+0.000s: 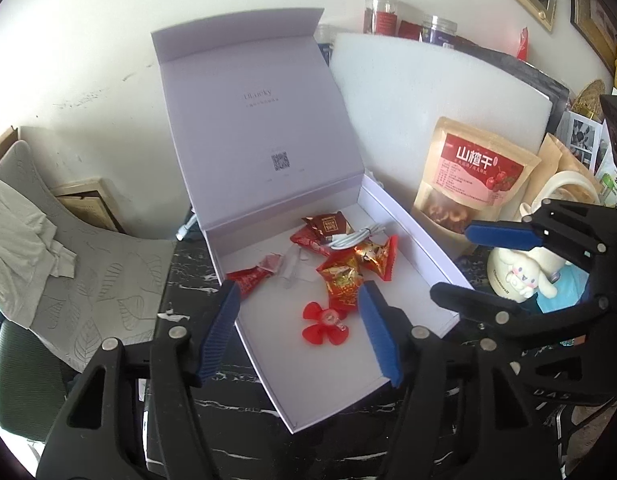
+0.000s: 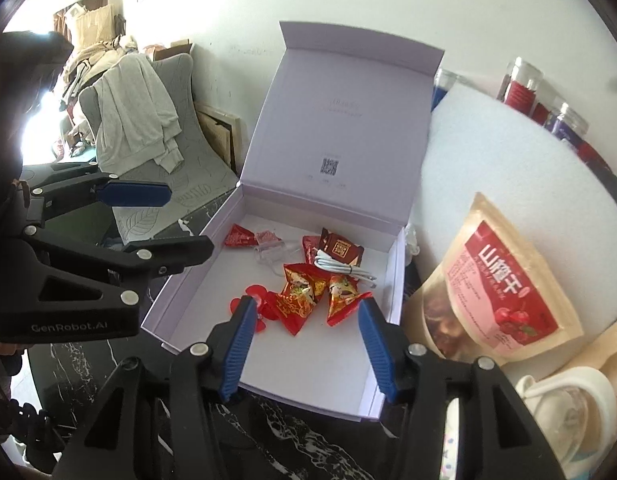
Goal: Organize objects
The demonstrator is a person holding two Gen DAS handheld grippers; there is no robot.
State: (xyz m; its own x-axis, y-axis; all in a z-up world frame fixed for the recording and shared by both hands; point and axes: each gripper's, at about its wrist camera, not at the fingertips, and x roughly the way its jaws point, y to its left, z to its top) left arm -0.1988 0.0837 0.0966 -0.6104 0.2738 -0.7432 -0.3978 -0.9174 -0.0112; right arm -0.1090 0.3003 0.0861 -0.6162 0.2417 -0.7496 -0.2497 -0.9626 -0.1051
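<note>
The snack pouch (image 1: 472, 178) at three o'clock carries a red label reading "山楂干". The left gripper (image 2: 188, 226) — at nine o'clock in the right wrist view — bears "GenRobot.AI". The box lid (image 1: 256, 120) shows a QR code — its faint print is unreadable.

Matt paper box (image 1: 408, 216), glossy foil candies (image 1: 342, 280)

Open box (image 1: 408, 236) w/ candies (image 1: 342, 280); cable (image 1: 354, 236)
</note>
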